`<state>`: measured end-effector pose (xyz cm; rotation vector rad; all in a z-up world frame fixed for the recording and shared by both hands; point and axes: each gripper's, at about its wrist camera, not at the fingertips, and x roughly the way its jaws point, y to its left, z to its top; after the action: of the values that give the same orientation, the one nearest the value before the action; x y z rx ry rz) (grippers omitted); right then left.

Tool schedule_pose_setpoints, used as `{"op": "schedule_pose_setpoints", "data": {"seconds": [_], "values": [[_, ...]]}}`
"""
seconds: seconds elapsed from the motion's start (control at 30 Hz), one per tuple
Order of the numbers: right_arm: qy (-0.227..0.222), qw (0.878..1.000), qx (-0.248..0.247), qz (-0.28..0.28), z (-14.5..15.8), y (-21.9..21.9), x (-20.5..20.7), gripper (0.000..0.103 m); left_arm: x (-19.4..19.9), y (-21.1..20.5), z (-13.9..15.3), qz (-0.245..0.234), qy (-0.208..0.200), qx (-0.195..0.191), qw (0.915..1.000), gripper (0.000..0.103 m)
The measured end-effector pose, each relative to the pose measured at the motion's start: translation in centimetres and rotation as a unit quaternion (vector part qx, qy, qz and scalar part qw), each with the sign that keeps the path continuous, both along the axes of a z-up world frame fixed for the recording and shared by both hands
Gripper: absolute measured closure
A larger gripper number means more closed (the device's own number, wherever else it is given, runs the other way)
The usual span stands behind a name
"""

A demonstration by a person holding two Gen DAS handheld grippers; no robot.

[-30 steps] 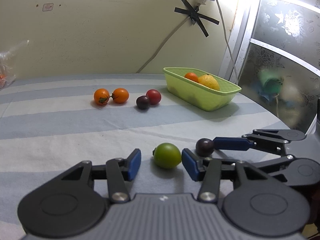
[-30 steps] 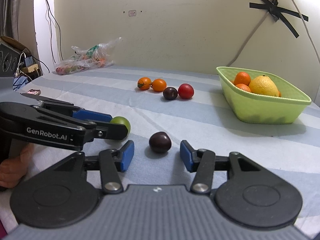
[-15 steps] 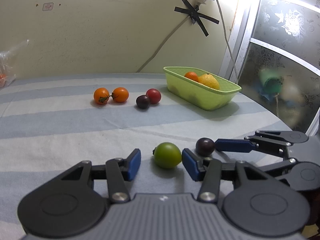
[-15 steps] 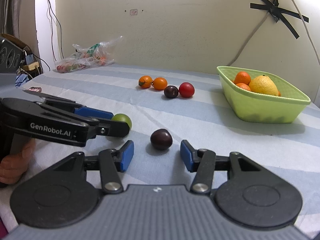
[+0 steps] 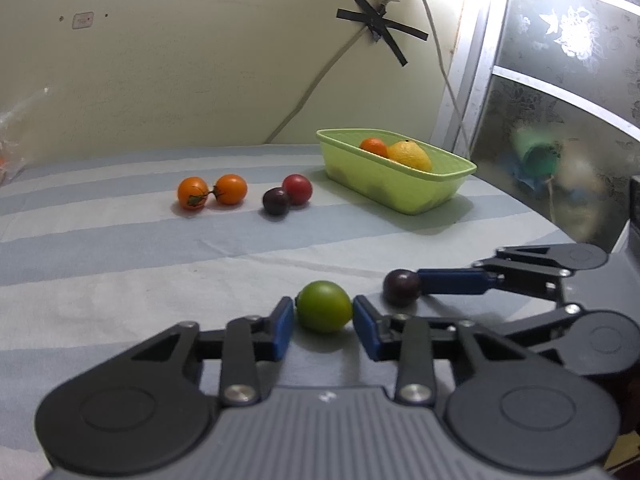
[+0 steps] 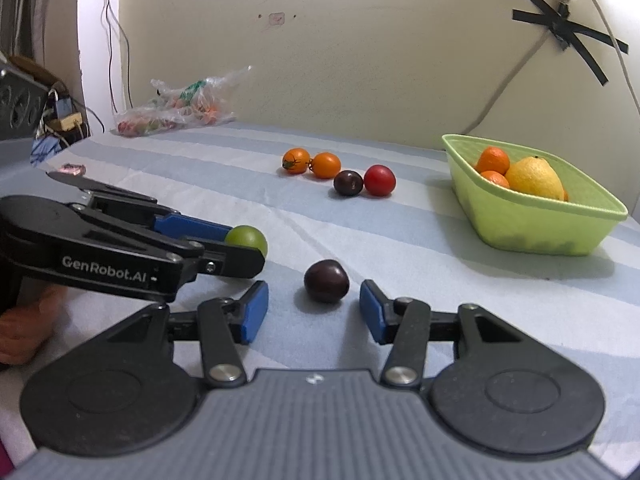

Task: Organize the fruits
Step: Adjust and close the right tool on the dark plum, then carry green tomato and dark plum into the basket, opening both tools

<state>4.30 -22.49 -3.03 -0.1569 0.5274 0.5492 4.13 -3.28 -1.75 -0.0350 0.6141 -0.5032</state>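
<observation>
Grasp step in hand, both sides at once. Left gripper (image 5: 323,320) closed down onto green fruit (image 5: 324,306), blue pads (image 5: 282,328) touching or all but touching its flanks; fruit resting on the cloth, not lifted. Right gripper (image 6: 313,311) spread wide around dark plum (image 6: 326,281), clear gaps either side, nothing gripped. Plum just beside the green fruit, so the two tools crowded close together. Next, by judgement: close right jaws on the plum, then raise each piece in turn and carry toward green basket (image 6: 536,224) at far right, already holding two oranges and a lemon (image 6: 534,178). Round smooth fruit likely to roll or squirt out if pinched off-centre; squeeze across the widest part. Left on the table: two orange tomatoes (image 5: 212,191) joined by a stem, second dark plum (image 5: 276,201) touching red fruit (image 5: 297,189). Surface: blue-and-white striped cloth (image 5: 120,264), slightly wrinkled. Room: pale wall, cable fixed with black tape cross (image 5: 380,28), plastic bag (image 6: 180,108) at far table edge, frosted patterned glass on the right.
</observation>
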Motion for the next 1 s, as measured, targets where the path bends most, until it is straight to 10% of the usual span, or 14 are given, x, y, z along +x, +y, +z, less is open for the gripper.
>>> {"op": "schedule_pose_setpoints", "data": {"seconds": [0.13, 0.83, 1.0], "values": [[-0.019, 1.0, -0.011, 0.002, 0.1, 0.3, -0.2, 0.078, 0.4, -0.2, 0.2, 0.003, 0.005, -0.001, 1.0, 0.072], [-0.103, 0.981, 0.061, -0.151, 2.9, -8.2, 7.9, 0.077, 13.7, -10.9, 5.8, -0.044, -0.037, 0.005, 0.9983, 0.071], [-0.089, 0.978, 0.073, -0.175, 2.2, -9.3, 8.9, 0.059, 15.8, -12.6, 4.5, -0.036, -0.031, 0.036, 0.9982, 0.068]]}}
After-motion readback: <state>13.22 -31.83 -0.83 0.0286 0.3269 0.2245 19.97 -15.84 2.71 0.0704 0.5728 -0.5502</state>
